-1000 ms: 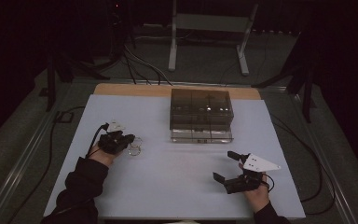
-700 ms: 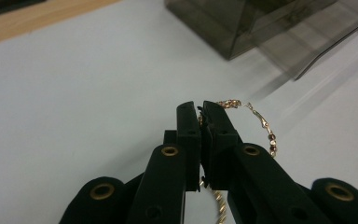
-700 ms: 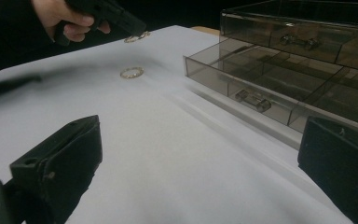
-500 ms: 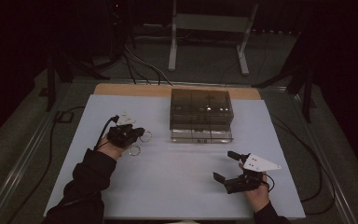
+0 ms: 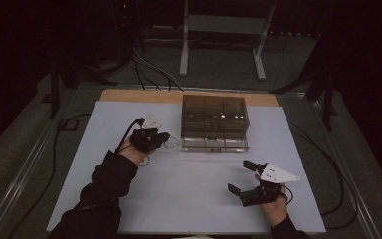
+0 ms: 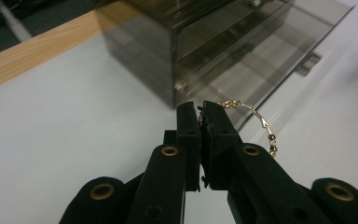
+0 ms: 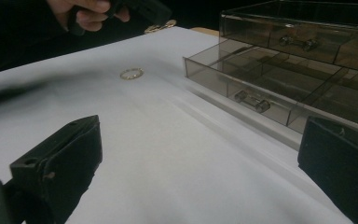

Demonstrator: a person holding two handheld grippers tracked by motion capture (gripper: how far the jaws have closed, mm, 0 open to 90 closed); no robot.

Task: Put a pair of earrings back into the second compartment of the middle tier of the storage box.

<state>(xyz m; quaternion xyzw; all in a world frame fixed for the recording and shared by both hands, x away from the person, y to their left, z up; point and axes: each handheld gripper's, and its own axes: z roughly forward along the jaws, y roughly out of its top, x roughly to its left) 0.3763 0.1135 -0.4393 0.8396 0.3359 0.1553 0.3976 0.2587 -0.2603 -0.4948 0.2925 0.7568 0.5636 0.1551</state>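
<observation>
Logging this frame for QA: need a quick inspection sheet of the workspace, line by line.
Surface: white table top, wooden strip at far edge.
Job's things: smoky transparent plastic drawer box, bottom drawer pulled out; thin gold beaded bracelet in left gripper; a second gold ring-shaped bracelet lying on the table.
Clutter: nothing seen.
Grippers: left gripper shut on the bracelet beside the box; right gripper open, near front edge.
Cables: black cables on the floor.
Surroundings: dark room, grey metal stand behind.
</observation>
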